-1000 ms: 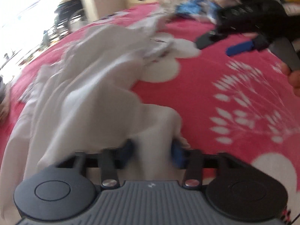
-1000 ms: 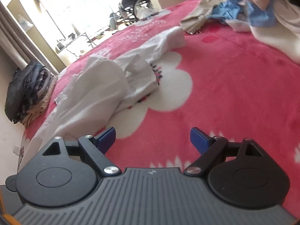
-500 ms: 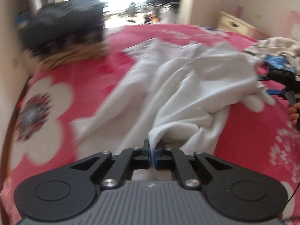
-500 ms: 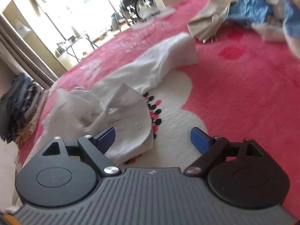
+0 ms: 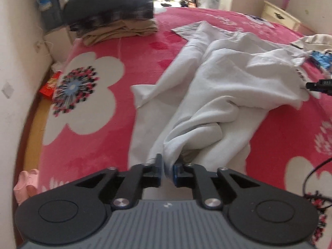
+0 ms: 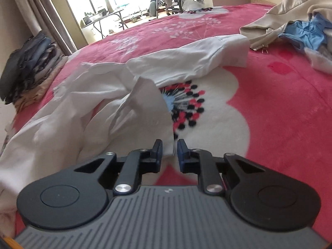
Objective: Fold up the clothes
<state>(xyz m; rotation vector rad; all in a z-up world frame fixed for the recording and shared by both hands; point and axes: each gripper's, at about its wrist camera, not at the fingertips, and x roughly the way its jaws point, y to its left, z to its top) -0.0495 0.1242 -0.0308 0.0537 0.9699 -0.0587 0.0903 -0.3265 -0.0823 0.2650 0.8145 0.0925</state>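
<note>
Left wrist view: left gripper clenched on a bunched edge of the white garment, blue pads nearly together with cloth pinched between them. Lying crumpled on the red flowered blanket, running away from the fingers toward the far right of the bed, long axis roughly from the near pinch to the far corner by the cream jacket. One narrow flap splayed out to the left. Stack of folded clothes at the bed's far left corner, well apart. Other tool just visible at the right edge.

Right wrist view: right gripper almost closed, a thin corner of the same white garment between the pads; looks pinched, though a sliver of gap remains, so hard to swear to a firm hold. Sleeve stretching off to the upper right, ending near the cream jacket and a blue garment in a loose heap.

Judged as the spreading stage: both ends taken up, cloth still rumpled rather than flat. Next move probably calls for pulling the two pinches apart and lifting enough to shake out the bunching, keeping both grips tight so the thin fabric does not slip, then laying it flat along its length
</note>
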